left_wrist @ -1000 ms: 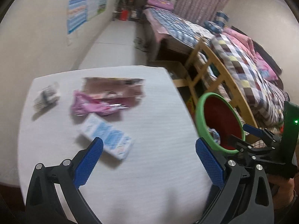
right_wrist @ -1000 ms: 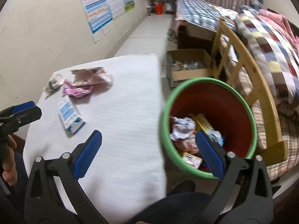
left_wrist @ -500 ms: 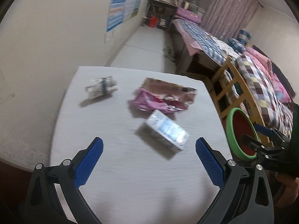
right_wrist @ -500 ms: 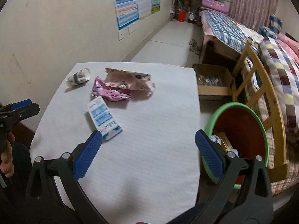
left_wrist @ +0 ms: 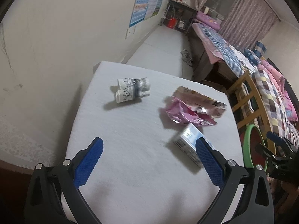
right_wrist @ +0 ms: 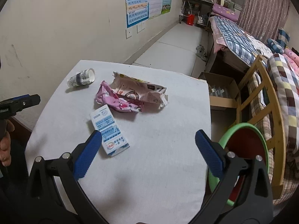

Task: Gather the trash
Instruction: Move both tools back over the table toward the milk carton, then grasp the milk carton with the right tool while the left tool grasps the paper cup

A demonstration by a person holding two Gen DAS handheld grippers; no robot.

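Over the white surface (right_wrist: 149, 168) we see both tongs spread wide and gripping nothing. The left tongs (left_wrist: 149, 162) hover above bare cloth, with the blue-and-white carton (left_wrist: 188, 145) just beside their right finger. The right tongs (right_wrist: 148, 150) hang over the near half of the surface, their left finger overlapping that same carton (right_wrist: 108, 130) in the picture; we cannot tell whether it touches.

The red bin with a green rim (right_wrist: 246, 149) stands off the right edge of the surface, beside the right tongs. From this angle we see only its red inner wall, so we cannot tell its contents. A cardboard box (right_wrist: 220, 91) sits on the floor beyond the far right corner, holding small items too blurred to name.

On the surface, the trash lies in its far half: a crumpled paper cup (left_wrist: 131, 90) on its side near the far left, well apart from the rest; a pink wrapper (right_wrist: 117, 100) touching a torn cream bag (right_wrist: 140, 91); the carton just in front of them. The near half is bare.

A plain wall with posters (right_wrist: 147, 1) runs along the left. A wooden bed frame (right_wrist: 261, 100) with checked bedding stands to the right, just behind the bin.
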